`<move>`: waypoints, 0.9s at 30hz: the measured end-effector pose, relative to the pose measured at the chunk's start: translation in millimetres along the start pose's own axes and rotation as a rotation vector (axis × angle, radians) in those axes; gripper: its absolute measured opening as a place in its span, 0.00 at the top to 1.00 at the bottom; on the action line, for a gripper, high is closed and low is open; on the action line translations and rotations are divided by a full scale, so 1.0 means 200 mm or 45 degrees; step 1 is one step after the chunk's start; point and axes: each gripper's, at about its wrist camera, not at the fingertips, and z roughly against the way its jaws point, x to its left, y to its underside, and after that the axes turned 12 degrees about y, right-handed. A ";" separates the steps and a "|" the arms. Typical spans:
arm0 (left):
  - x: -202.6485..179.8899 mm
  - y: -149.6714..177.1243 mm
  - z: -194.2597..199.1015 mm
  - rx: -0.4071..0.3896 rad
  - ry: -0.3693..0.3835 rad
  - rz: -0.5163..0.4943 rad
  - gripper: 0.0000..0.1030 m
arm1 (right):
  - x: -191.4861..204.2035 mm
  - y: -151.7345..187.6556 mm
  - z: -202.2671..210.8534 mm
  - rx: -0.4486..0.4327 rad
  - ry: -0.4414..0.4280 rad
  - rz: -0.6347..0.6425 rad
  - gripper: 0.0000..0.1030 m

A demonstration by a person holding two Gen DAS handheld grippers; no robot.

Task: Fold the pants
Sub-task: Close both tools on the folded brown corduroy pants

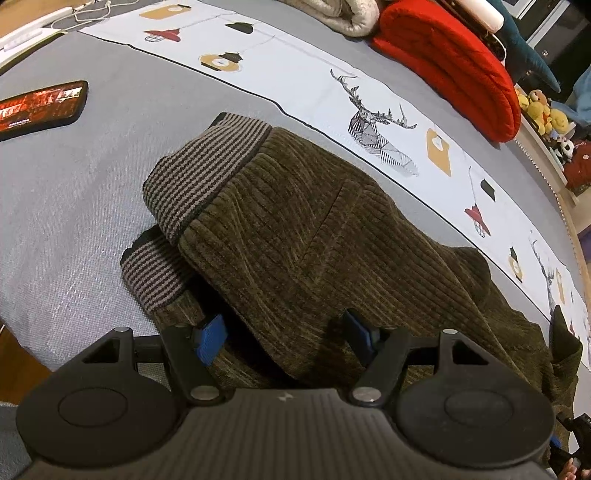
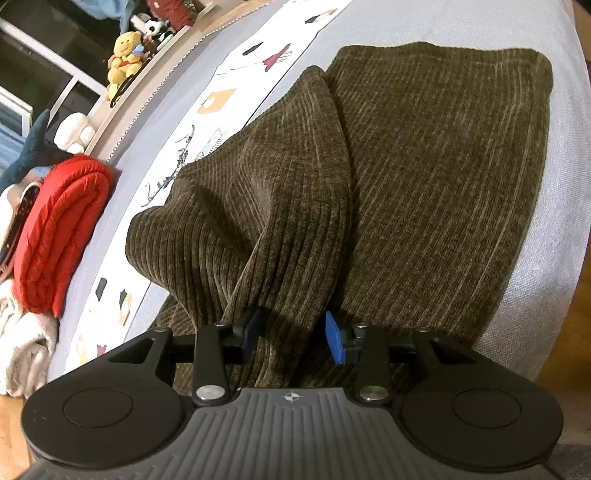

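Olive-brown corduroy pants (image 1: 295, 229) lie on the grey bed, folded over, with the striped waistband (image 1: 207, 177) at the left in the left wrist view. My left gripper (image 1: 284, 336) stands open low over the near edge of the cloth. A shadowed gap shows beside its left blue pad (image 1: 208, 338). In the right wrist view the pants (image 2: 424, 166) stretch away as two legs, with a raised ridge (image 2: 295, 206) running into my right gripper (image 2: 295, 338). That ridge lies between the blue pads, which stand slightly apart from it, so the gripper is open.
A phone (image 1: 40, 107) with a lit screen lies on the bed at the left. A folded red quilt (image 1: 454, 66) and a pale blanket (image 1: 332, 14) sit at the far side, on a printed sheet (image 1: 369, 110). Plush toys (image 2: 125, 55) line a shelf beyond the bed edge.
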 end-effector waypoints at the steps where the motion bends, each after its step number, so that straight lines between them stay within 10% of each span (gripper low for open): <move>1: 0.00 0.00 0.00 -0.001 0.002 0.002 0.29 | -0.01 0.00 0.00 0.005 -0.007 -0.021 0.59; 15: 0.00 0.00 0.00 0.012 0.019 0.013 0.29 | 0.08 -0.03 0.02 -0.120 0.028 0.080 0.36; 18: -0.01 0.00 0.00 0.008 0.031 0.005 0.35 | 0.12 -0.02 0.01 -0.150 0.032 0.174 0.72; 21: -0.05 0.01 0.05 -0.070 0.020 -0.070 0.67 | 0.17 0.01 0.07 -0.237 -0.003 0.278 0.79; 27: -0.04 0.00 0.06 -0.101 -0.006 -0.048 0.85 | 0.16 0.00 0.14 -0.310 -0.118 0.227 0.85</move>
